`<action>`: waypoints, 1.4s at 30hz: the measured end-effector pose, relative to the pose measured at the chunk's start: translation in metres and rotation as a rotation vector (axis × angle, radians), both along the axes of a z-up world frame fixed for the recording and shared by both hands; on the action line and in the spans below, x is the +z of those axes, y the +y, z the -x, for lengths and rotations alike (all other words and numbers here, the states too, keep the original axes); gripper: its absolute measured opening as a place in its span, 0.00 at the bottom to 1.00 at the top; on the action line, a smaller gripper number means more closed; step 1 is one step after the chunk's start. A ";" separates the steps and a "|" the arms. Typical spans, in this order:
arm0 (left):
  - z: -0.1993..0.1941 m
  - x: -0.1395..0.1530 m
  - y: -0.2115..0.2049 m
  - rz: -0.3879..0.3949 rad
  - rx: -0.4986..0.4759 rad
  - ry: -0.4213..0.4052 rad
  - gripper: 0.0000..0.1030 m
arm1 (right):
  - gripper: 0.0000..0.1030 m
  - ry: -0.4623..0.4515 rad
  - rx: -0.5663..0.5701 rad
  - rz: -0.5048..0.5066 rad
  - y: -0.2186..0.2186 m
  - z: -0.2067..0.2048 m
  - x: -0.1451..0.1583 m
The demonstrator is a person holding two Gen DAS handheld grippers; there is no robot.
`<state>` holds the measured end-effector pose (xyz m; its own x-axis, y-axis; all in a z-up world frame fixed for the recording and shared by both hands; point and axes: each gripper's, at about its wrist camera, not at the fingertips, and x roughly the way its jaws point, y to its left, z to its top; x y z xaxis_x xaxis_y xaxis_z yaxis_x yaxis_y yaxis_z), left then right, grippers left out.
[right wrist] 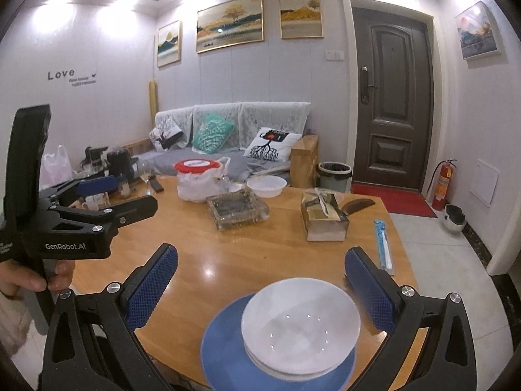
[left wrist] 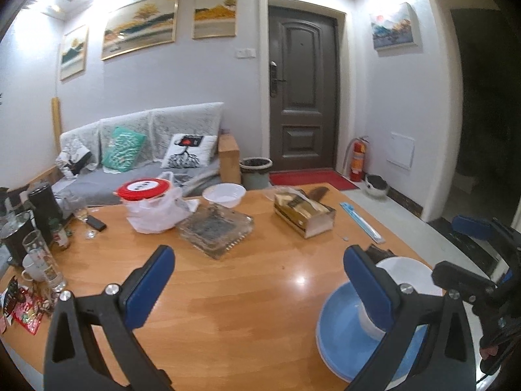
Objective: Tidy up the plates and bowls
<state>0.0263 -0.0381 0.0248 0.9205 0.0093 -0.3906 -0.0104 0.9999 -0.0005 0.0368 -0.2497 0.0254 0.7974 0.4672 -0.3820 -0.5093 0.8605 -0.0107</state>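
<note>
A white bowl (right wrist: 299, 322) sits on a blue plate (right wrist: 228, 352) at the near edge of the wooden table (right wrist: 228, 260). My right gripper (right wrist: 260, 286) is open, its jaws standing either side of the bowl and just above it, holding nothing. In the left wrist view the same plate (left wrist: 342, 332) and bowl (left wrist: 407, 273) lie at the lower right, partly hidden by my right finger. My left gripper (left wrist: 257, 283) is open and empty over bare table, left of the stack. A second white bowl (left wrist: 224, 195) stands at the table's far side.
A glass ashtray (left wrist: 215, 228), a tissue box (left wrist: 304, 215), a red-lidded container in a plastic bag (left wrist: 149, 202), a wine glass (left wrist: 85, 218), a tumbler (left wrist: 42, 260) and mugs crowd the far and left parts. A blue-white packet (right wrist: 384, 244) lies near the right edge.
</note>
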 end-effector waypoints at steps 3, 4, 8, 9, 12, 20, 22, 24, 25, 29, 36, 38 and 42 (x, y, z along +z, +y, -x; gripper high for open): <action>0.006 0.003 0.010 0.015 0.038 -0.025 0.99 | 0.99 -0.013 0.005 -0.009 0.002 0.000 0.003; 0.006 0.003 0.012 0.020 0.048 -0.030 1.00 | 0.99 -0.016 0.008 -0.009 0.003 0.000 0.004; 0.013 0.006 0.022 0.023 0.091 -0.053 0.99 | 0.99 -0.027 0.021 -0.004 0.008 0.002 0.006; 0.014 0.006 0.024 0.017 0.103 -0.055 1.00 | 0.99 -0.028 0.024 -0.005 0.009 0.002 0.006; 0.016 0.006 0.028 0.008 0.125 -0.055 0.99 | 0.99 -0.029 0.033 -0.009 0.011 0.002 0.007; 0.020 0.002 0.034 0.003 0.150 -0.051 0.99 | 0.99 -0.021 0.041 -0.018 0.015 -0.001 0.005; 0.019 0.002 0.035 0.009 0.150 -0.048 0.99 | 0.99 -0.021 0.041 -0.017 0.015 -0.001 0.005; 0.019 0.002 0.035 0.008 0.151 -0.049 0.99 | 0.99 -0.020 0.041 -0.017 0.015 -0.001 0.005; 0.019 0.002 0.035 0.008 0.150 -0.049 0.99 | 0.99 -0.020 0.041 -0.017 0.015 -0.002 0.005; 0.019 0.002 0.035 0.009 0.149 -0.048 0.99 | 0.99 -0.017 0.039 -0.021 0.015 -0.002 0.005; 0.018 0.003 0.034 0.006 0.148 -0.047 0.99 | 0.99 -0.018 0.035 -0.029 0.013 -0.003 0.004; 0.018 0.003 0.034 0.006 0.148 -0.047 1.00 | 0.99 -0.018 0.034 -0.028 0.013 -0.003 0.005; 0.017 0.002 0.033 0.007 0.145 -0.046 0.99 | 0.99 -0.018 0.034 -0.028 0.013 -0.003 0.005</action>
